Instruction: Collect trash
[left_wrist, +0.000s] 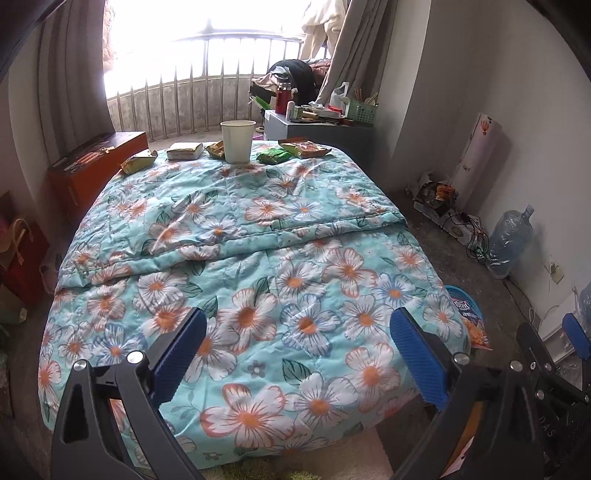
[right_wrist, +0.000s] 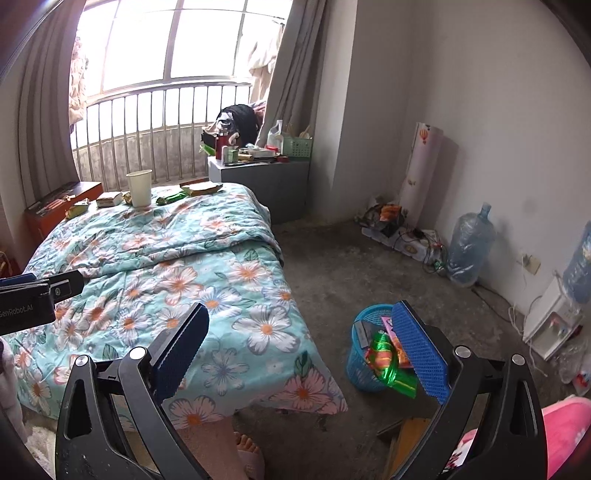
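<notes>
At the far end of the bed with the floral quilt (left_wrist: 258, 258) stands a white paper cup (left_wrist: 237, 142), also seen in the right wrist view (right_wrist: 139, 188). Around the cup lie several snack wrappers: a yellow one (left_wrist: 138, 162), a green one (left_wrist: 273, 156) and an orange one (left_wrist: 308, 148). A blue basket (right_wrist: 356, 365) on the floor beside the bed holds wrappers, with a shiny green wrapper (right_wrist: 391, 365) at its rim. My right gripper (right_wrist: 299, 354) hangs open above the bed's near corner and the basket, nothing between its fingers. My left gripper (left_wrist: 299, 354) is open over the near quilt, empty.
A cluttered grey nightstand (right_wrist: 266, 173) stands past the bed by the window railing. An orange box (left_wrist: 85, 166) sits left of the bed. Along the right wall are a water jug (right_wrist: 467, 247) and a power strip with cables (right_wrist: 410, 243). A person's slippered foot (right_wrist: 245, 446) is below me.
</notes>
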